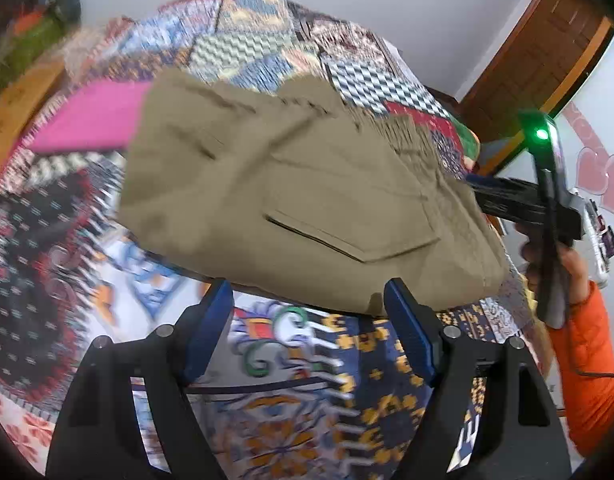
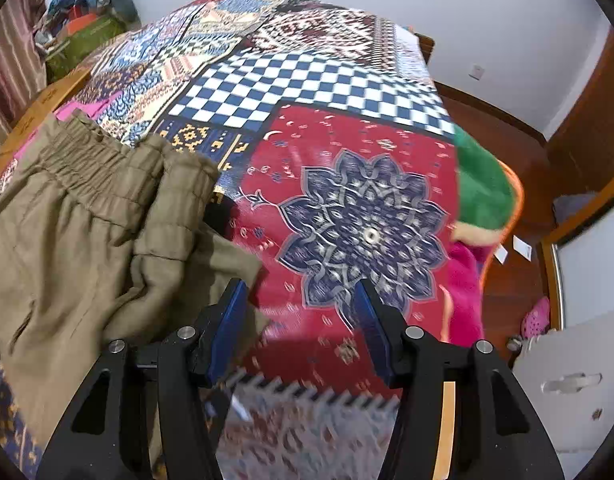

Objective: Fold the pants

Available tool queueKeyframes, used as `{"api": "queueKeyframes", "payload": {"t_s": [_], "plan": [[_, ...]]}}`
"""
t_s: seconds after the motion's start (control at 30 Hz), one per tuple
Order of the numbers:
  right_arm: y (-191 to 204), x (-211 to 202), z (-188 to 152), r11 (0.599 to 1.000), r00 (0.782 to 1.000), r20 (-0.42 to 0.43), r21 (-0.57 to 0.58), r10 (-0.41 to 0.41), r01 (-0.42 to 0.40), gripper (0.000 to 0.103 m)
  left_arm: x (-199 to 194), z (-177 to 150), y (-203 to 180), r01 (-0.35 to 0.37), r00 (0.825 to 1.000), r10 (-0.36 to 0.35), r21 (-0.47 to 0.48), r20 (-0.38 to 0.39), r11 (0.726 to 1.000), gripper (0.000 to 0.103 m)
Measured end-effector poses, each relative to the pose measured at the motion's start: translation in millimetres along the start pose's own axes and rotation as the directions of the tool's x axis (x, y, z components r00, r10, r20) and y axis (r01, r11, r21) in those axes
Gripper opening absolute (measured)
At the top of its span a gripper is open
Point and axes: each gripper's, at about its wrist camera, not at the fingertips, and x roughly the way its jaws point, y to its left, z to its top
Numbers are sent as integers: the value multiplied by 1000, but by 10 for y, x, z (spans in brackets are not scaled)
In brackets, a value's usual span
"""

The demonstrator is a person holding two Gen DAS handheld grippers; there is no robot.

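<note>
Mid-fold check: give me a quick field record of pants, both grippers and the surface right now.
pants: khaki pants, bunched on the bed, back pocket facing up in the left wrist view; elastic waistband visible in the right wrist view
left gripper: open, at the near edge of the pants, holding nothing
right gripper: open, over the quilt beside the waistband end, holding nothing
surface: patchwork quilt
other: pink cloth beyond the pants
image quality: motion blur in both views
</note>
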Motion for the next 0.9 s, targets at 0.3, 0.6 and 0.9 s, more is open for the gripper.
{"api": "queueKeyframes", "payload": {"t_s": [0.3, 0.6, 0.9], "plan": [[108, -749, -97, 998, 989, 138, 20, 50, -54, 51, -383, 296, 122, -63, 991, 55, 67, 126, 996, 44], [693, -706, -243, 989, 981, 127, -32, 144, -141, 51, 170, 579, 270, -136, 990, 129, 123, 61, 983, 30], [592, -279, -413, 993, 992, 23, -6, 122, -122, 52, 585, 707, 565, -180, 984, 181, 99, 3, 979, 30]]}}
